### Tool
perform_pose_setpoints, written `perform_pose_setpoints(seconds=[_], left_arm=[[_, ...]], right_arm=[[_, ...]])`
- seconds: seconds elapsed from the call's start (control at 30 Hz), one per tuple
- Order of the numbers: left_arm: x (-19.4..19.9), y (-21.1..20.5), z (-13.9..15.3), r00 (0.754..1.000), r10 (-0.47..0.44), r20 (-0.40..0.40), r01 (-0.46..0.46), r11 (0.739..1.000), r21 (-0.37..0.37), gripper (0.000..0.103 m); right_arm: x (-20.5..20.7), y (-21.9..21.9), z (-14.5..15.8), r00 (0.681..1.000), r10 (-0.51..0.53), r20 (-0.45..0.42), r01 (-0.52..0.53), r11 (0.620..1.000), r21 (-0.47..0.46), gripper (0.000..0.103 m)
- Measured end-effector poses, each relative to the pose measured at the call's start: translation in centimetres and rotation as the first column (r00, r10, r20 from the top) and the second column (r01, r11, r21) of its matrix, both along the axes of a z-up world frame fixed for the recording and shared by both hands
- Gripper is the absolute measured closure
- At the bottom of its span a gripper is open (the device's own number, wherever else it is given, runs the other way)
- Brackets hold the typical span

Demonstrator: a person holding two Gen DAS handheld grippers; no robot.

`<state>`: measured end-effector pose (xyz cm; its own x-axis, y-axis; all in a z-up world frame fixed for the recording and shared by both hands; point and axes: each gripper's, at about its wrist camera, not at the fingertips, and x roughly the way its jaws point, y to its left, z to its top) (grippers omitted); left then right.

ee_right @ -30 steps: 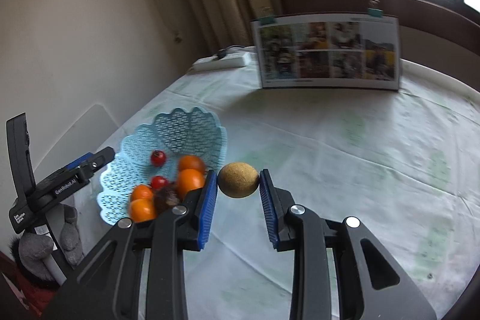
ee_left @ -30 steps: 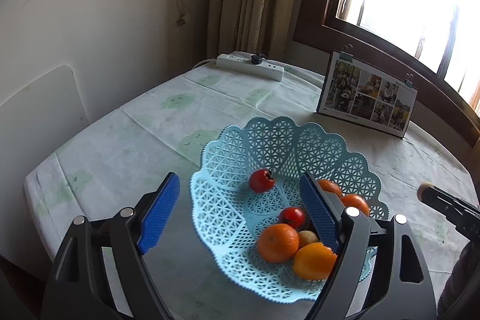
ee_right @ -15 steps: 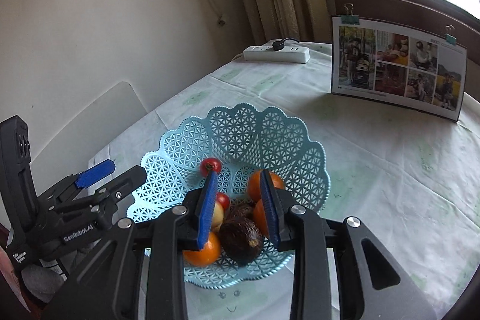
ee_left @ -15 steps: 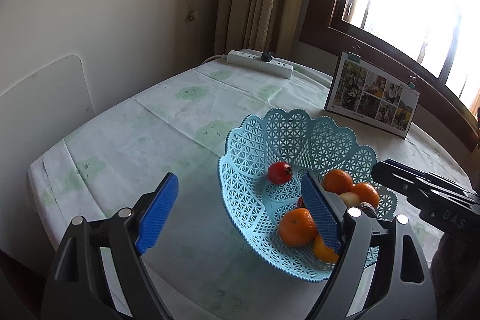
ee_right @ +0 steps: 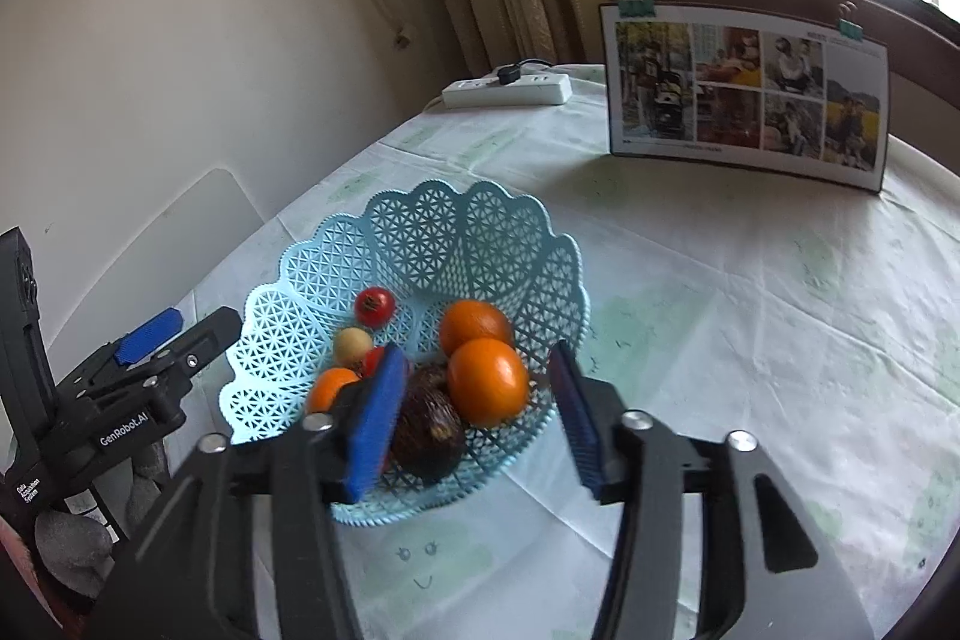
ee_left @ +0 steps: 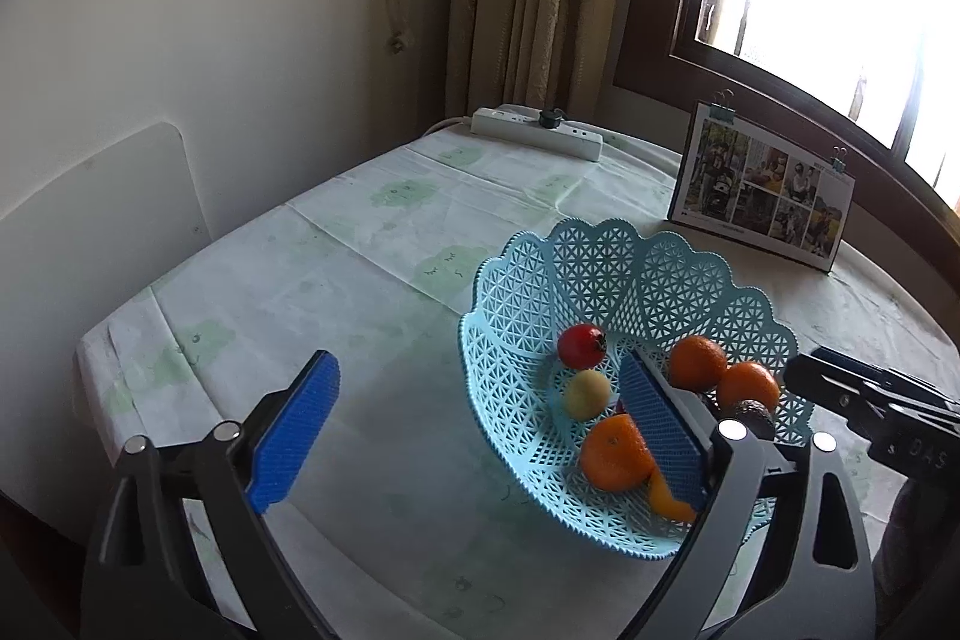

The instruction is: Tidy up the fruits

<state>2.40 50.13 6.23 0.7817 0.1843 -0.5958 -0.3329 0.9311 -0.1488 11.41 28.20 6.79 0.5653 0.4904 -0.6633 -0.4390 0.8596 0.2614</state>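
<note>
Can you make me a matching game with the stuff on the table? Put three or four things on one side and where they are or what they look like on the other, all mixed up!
Things:
1. Light blue lattice plastic basket
2. Dark brown wrinkled avocado
3. White power strip
4. Photo collage board held by clips

Clues:
A. Lies at the table's far edge by the curtain
B. Stands upright below the window
C. Holds all the fruit
D. Rests in the basket beside an orange

Pairs: 1-C, 2-D, 3-A, 4-B
</note>
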Motion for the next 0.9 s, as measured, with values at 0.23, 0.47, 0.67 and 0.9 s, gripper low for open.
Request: perform_pose_setpoints(seconds=[0.23,0.47,0.67,0.9], left_arm=[[-0.5,-1.6,0.4,1.000,0.009,-0.002,-0.009,0.998,0.070,0.003],[-1.1,-2.9,1.0,1.000,0.013,0.004,-0.014,0.994,0.110,0.003],[-1.7,-3.9,1.3,1.000,0.011,0.007,-0.012,0.991,0.131,0.003],[-2.2,-5.2,1.6,1.000,0.007,0.008,-0.008,0.986,0.167,0.003]], right_arm=[[-1.2,-1.5,-0.1,1.000,-0.004,0.001,0.004,1.000,0.020,0.035],[-2.2,-2.4,-0.2,1.000,0.006,0.003,-0.006,1.000,0.026,0.029],[-2.9,-2.9,0.1,1.000,0.011,0.013,-0.011,0.999,0.040,0.028],[-3.9,-3.2,0.6,0.999,0.013,0.047,-0.015,0.999,0.038,0.022]])
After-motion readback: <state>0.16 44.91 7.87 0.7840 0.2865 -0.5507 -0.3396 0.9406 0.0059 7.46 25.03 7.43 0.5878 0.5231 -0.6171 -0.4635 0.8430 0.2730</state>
